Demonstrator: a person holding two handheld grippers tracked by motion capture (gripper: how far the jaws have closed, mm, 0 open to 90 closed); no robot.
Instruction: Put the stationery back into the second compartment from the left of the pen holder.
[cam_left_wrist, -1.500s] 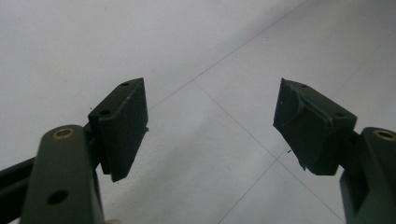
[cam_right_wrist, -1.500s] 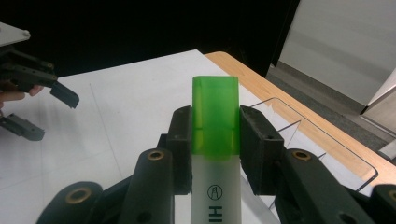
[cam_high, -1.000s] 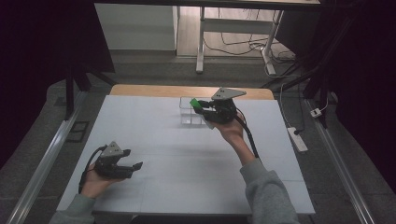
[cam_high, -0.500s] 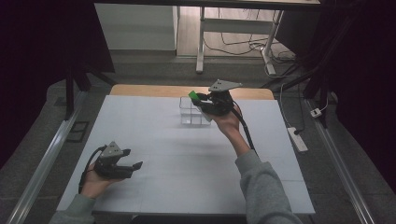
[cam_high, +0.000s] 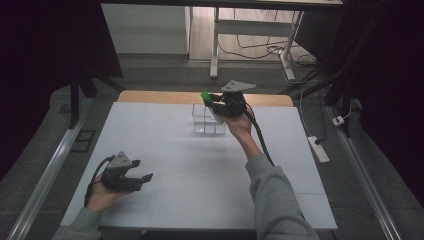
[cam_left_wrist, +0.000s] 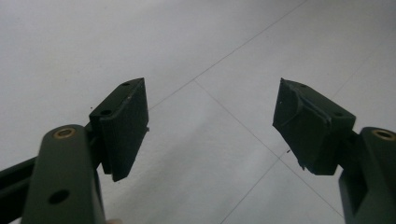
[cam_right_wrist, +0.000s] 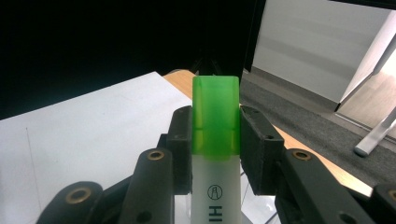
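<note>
Near edge of the desk (cam_high: 165, 150), toward its left corner: left gripper (cam_high: 142, 178) rests low in the person's hand, jaws spread wide with nothing between them, bare surface beneath, probably parked out of the way; toward the far edge, about mid-width, a clear compartmented holder (cam_high: 205, 122) stands on the desk; right gripper (cam_right_wrist: 215, 140) is raised just above it, jaws clamped on a highlighter (cam_right_wrist: 215, 154) at the seam of green cap and white barrel, cap pointing away, likely gripped there to steer the barrel into a compartment
</note>
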